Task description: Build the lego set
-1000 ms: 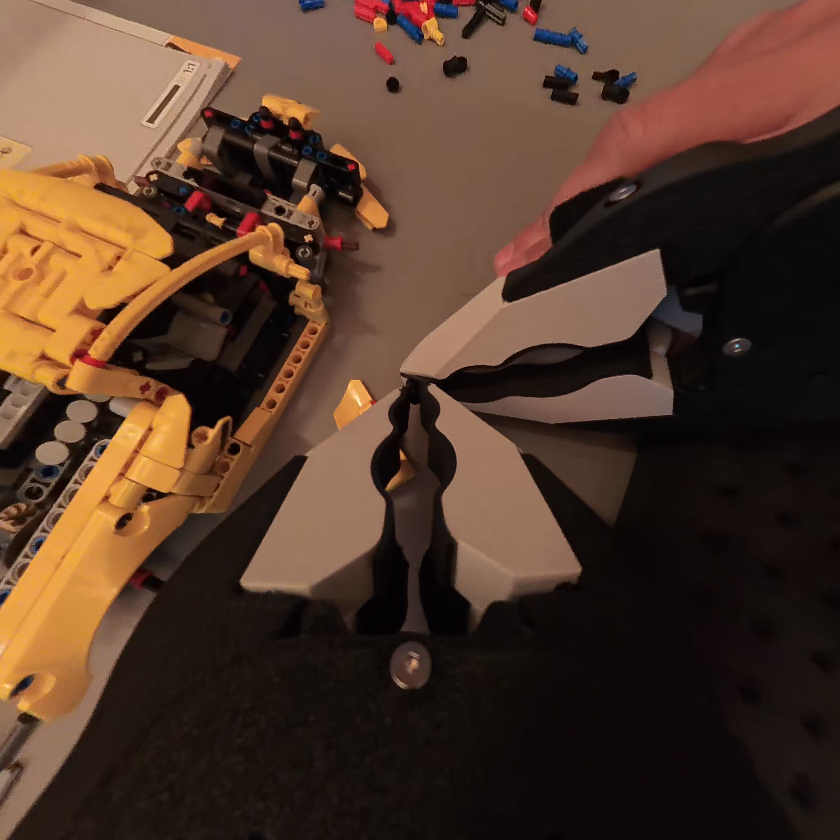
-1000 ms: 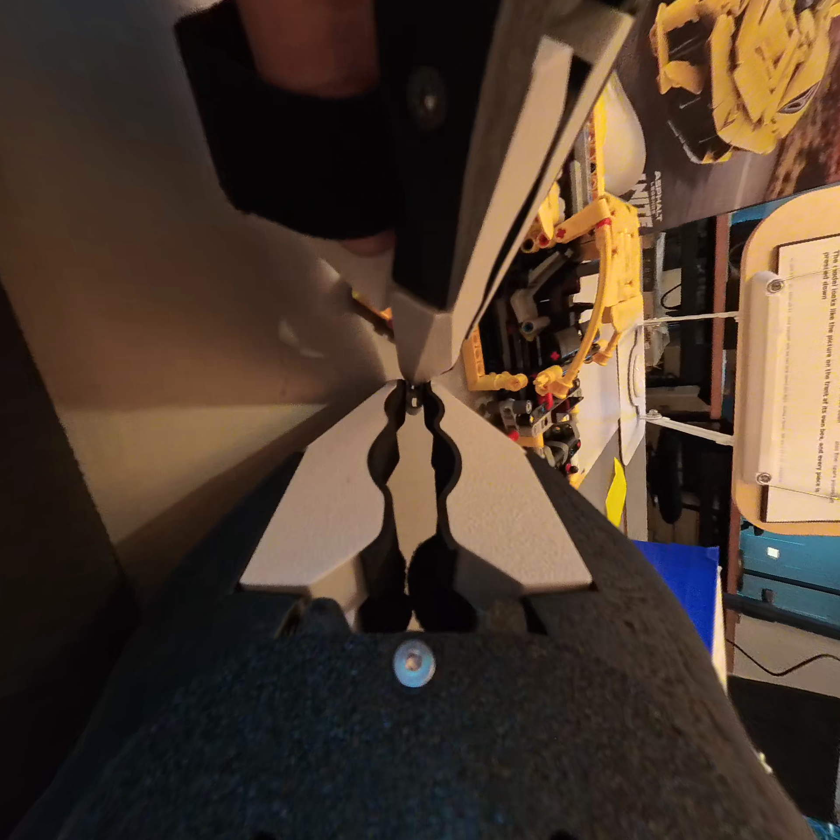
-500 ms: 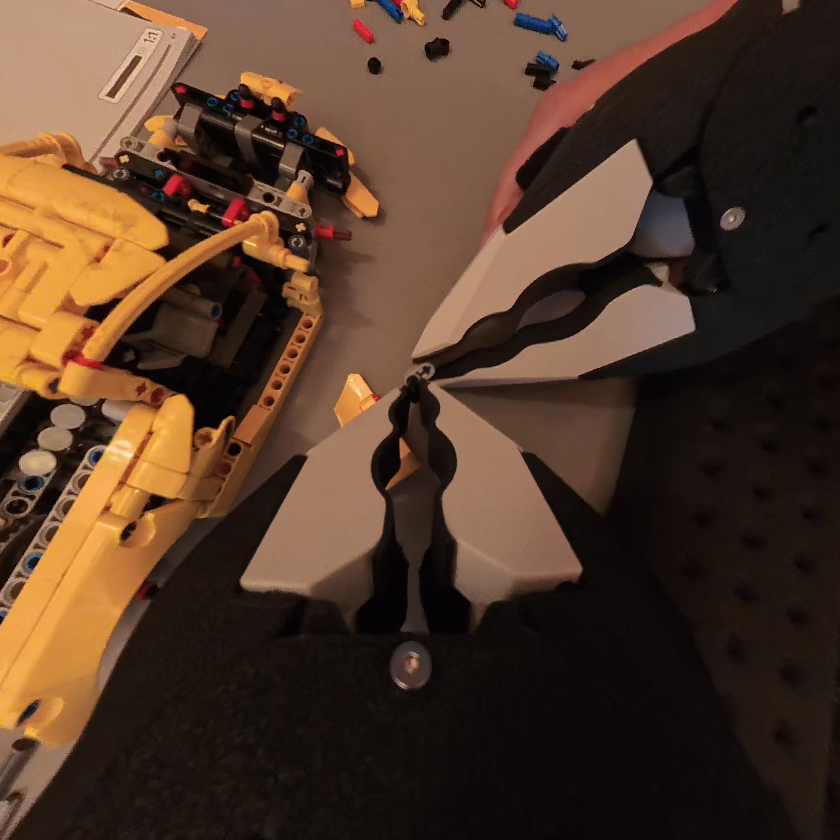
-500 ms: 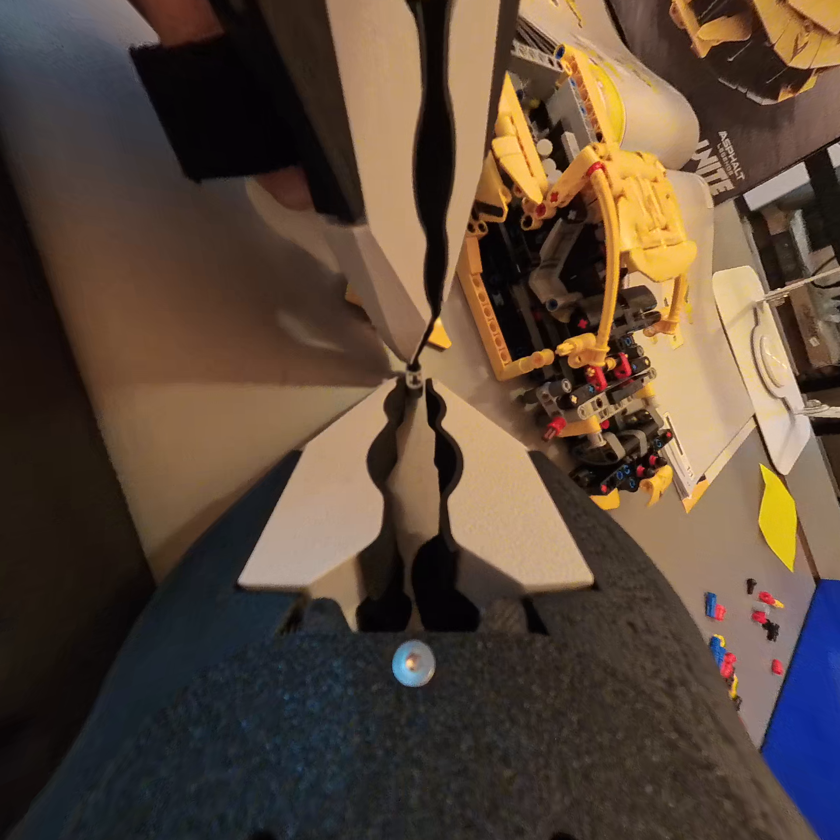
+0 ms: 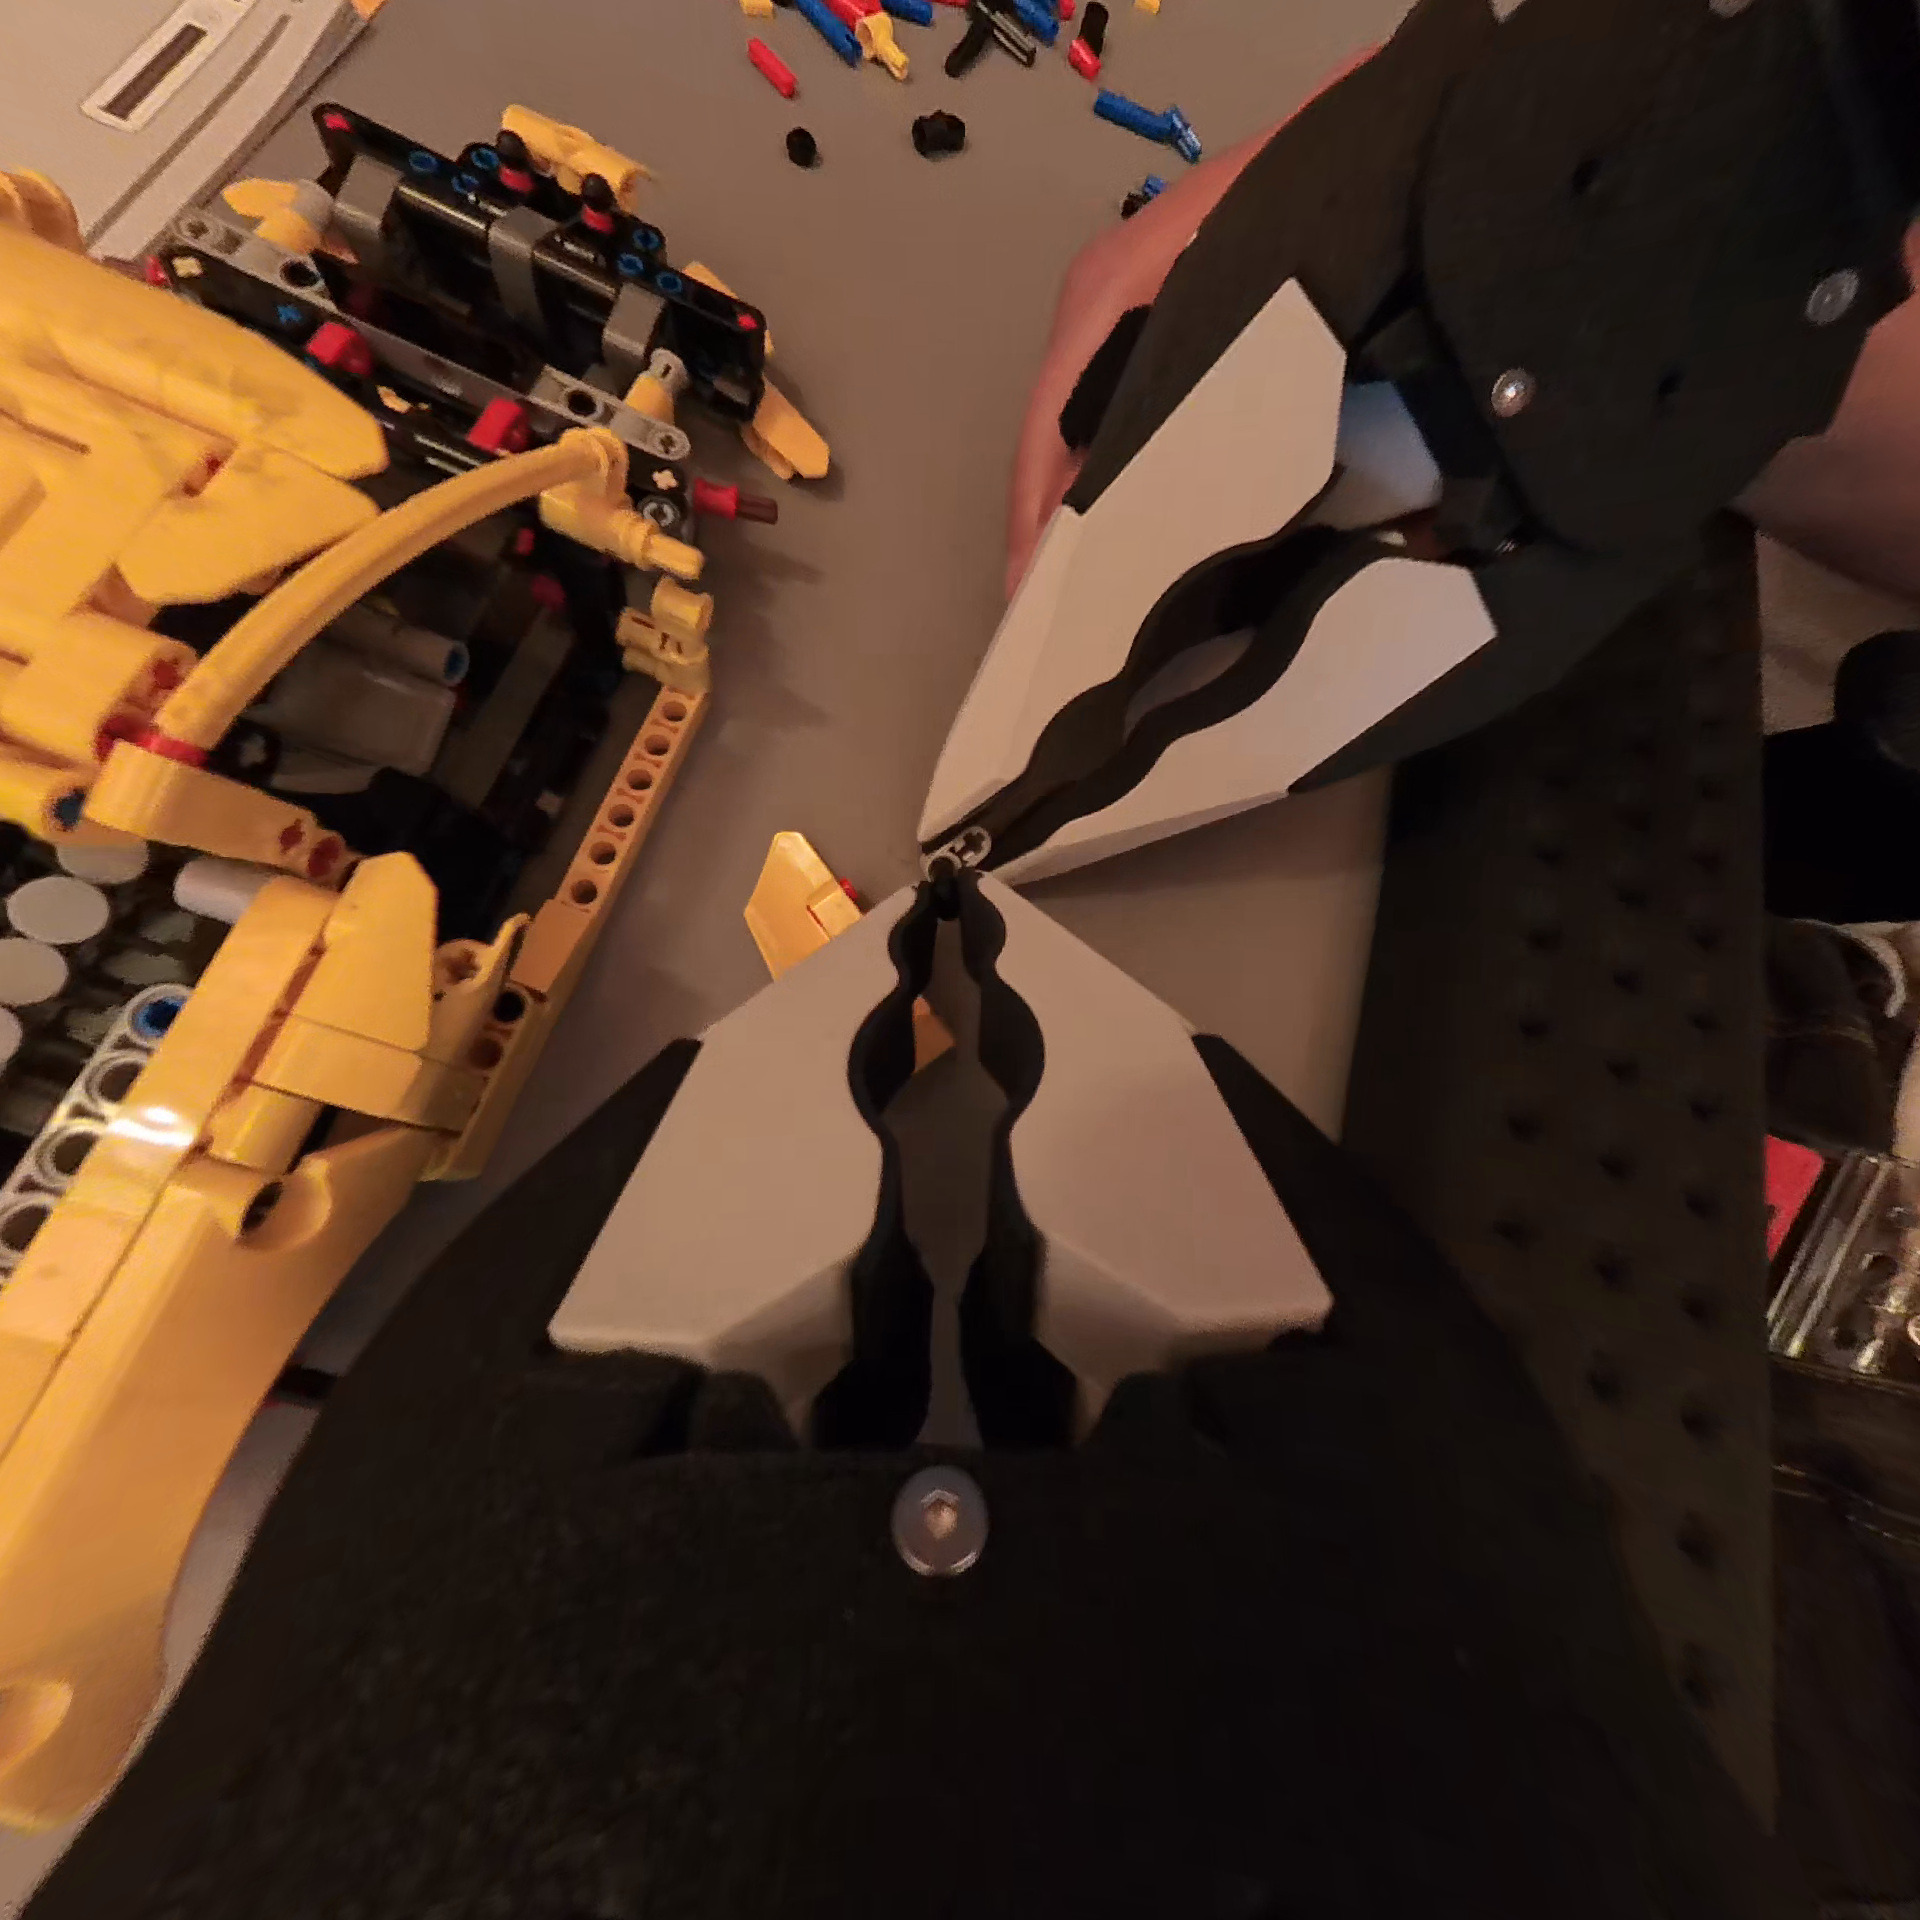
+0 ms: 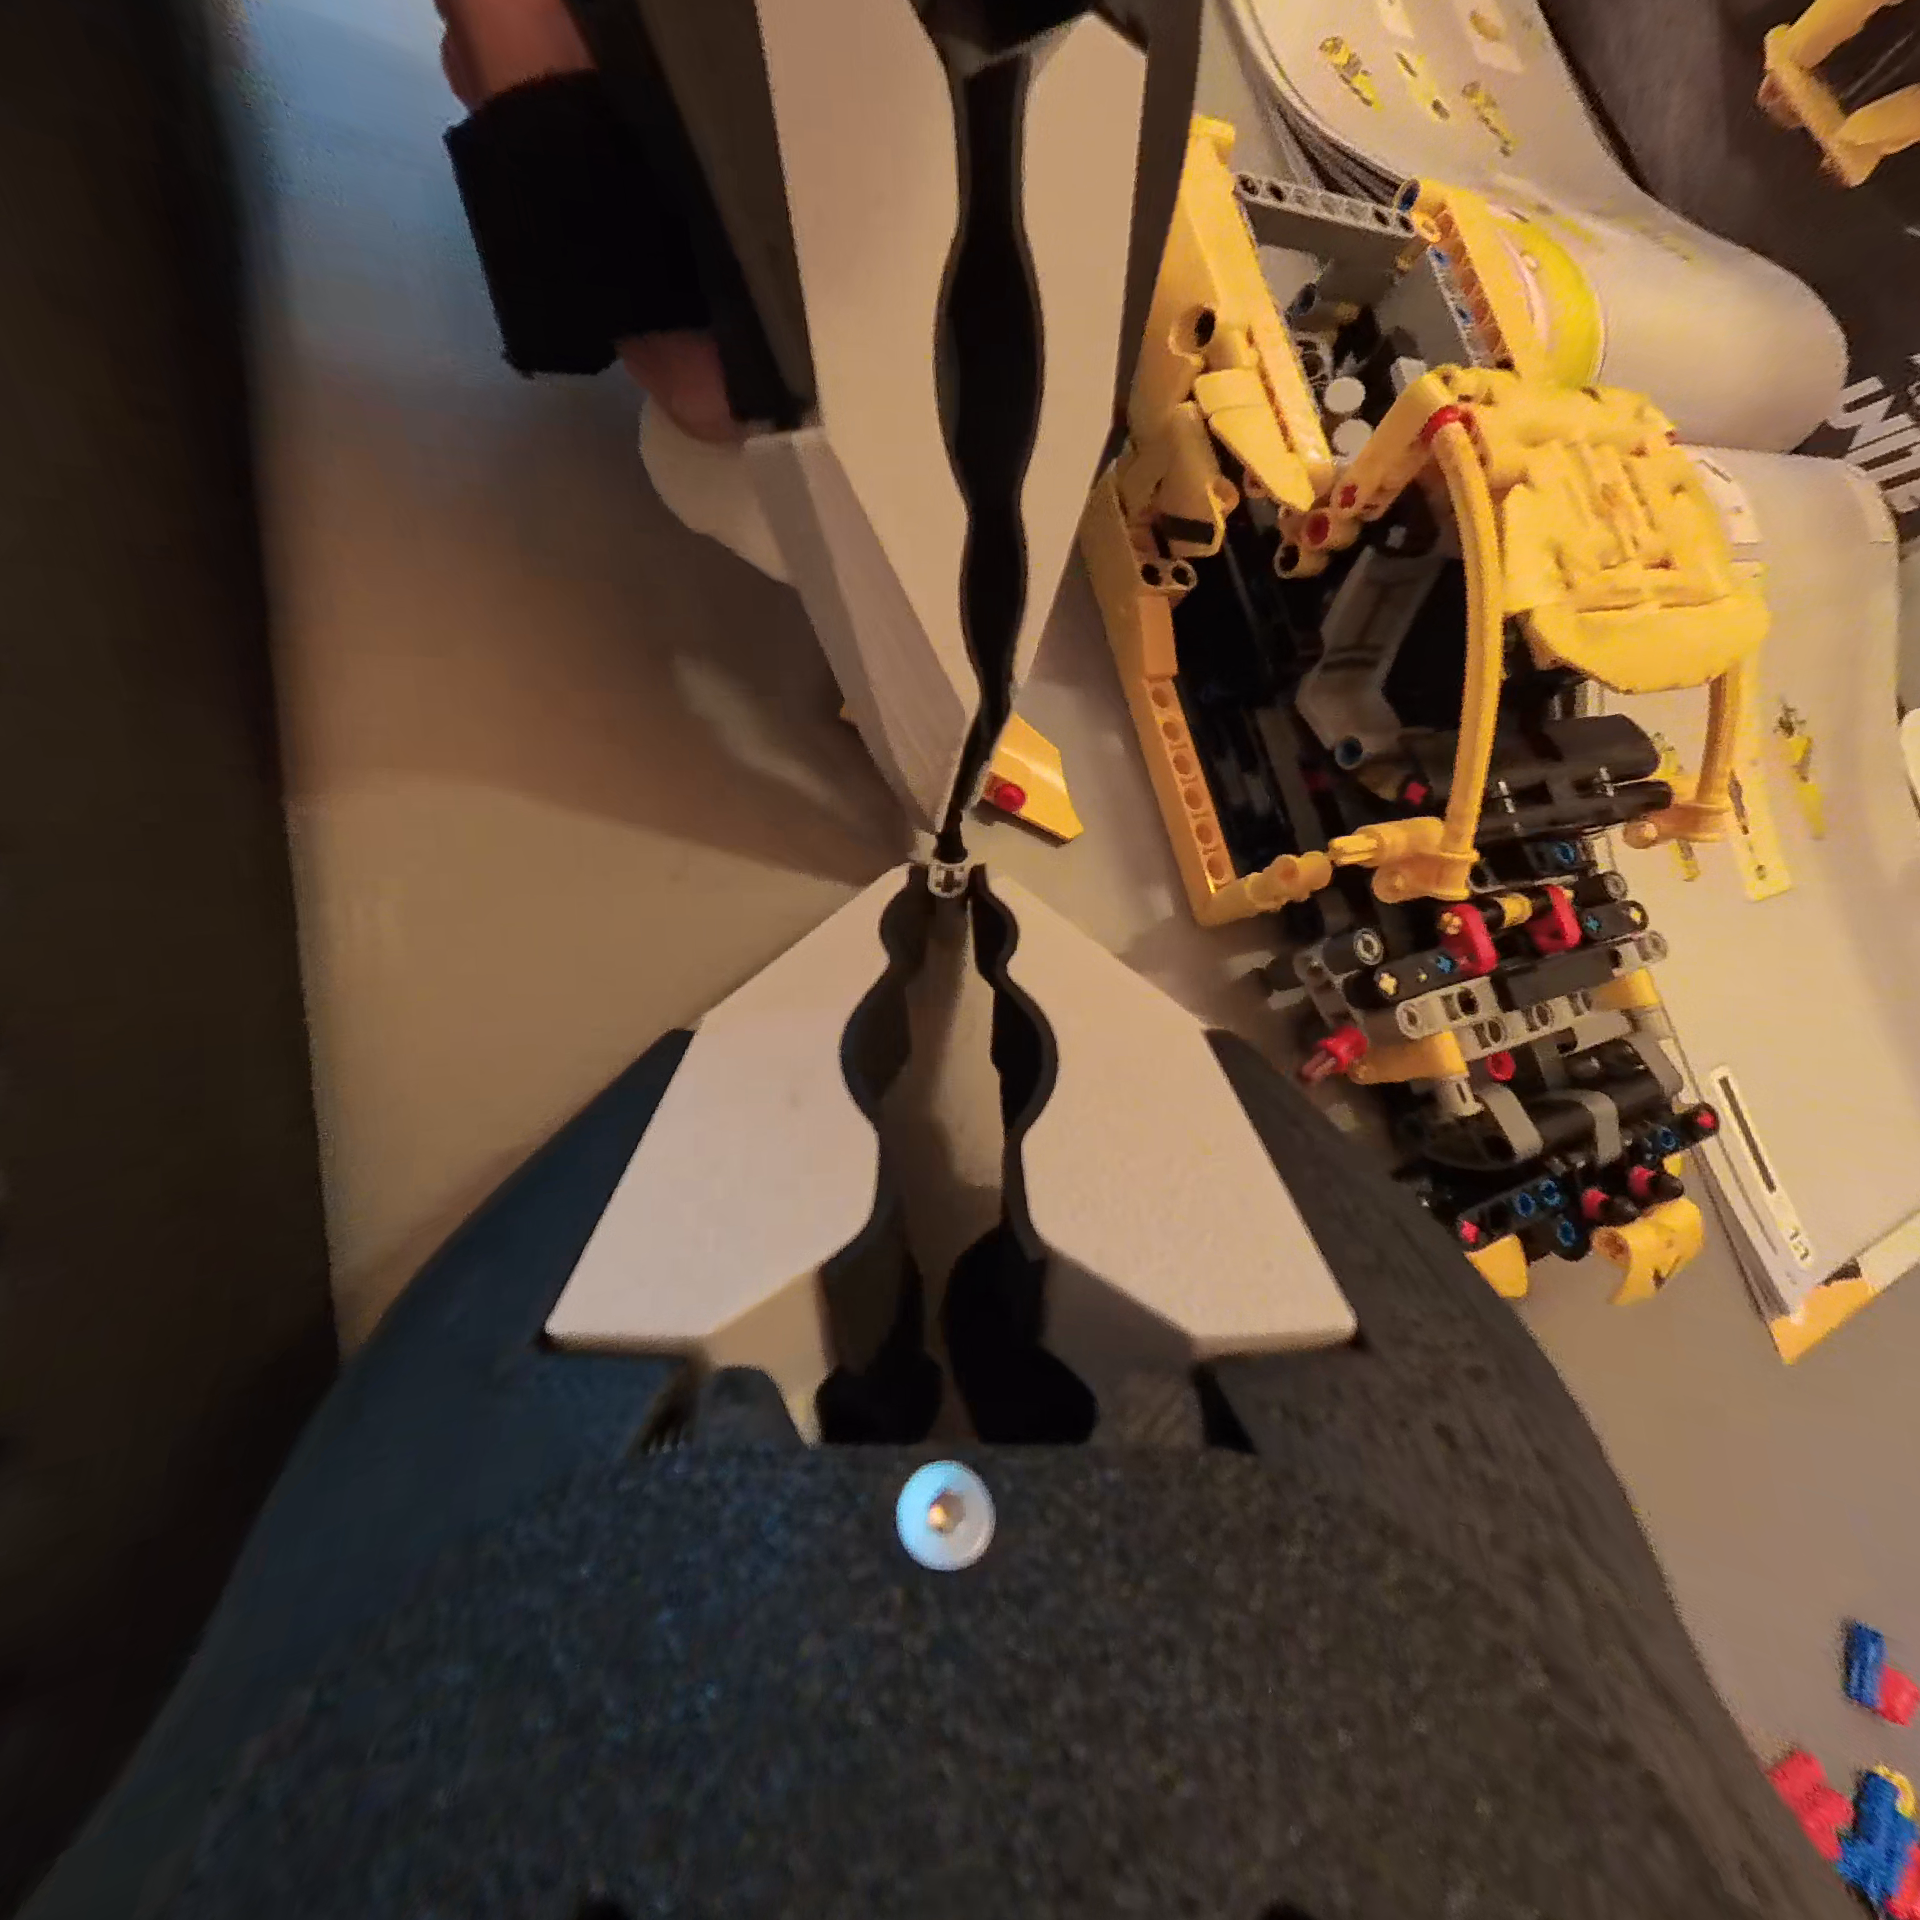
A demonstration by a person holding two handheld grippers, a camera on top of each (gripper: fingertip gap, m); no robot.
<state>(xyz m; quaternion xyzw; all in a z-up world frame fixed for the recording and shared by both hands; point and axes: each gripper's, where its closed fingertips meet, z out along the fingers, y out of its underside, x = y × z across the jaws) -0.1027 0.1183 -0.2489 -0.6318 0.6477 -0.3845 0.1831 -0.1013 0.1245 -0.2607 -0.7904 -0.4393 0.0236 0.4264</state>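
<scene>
The left gripper point(image 5: 943, 902) is closed on a thin black pin point(image 5: 943, 896), and the right gripper point(image 6: 948, 878) is pinched on a small grey connector piece with a cross hole point(image 6: 948, 873). The two tips meet above the grey tabletop point(image 5: 914, 416), just beside a loose yellow wedge-shaped panel point(image 5: 795, 902).

Both pieces are tiny and held only at the fingertips — if the axes are not in line, pushing could twist one out, and it may fall near the table edge.

The half-built yellow and black lego car point(image 6: 1403, 727) lies close by on an open instruction booklet point(image 6: 1818, 1164). Loose red, blue and black pins point(image 5: 935, 42) are scattered farther away. The room is dim, with warm light.
</scene>
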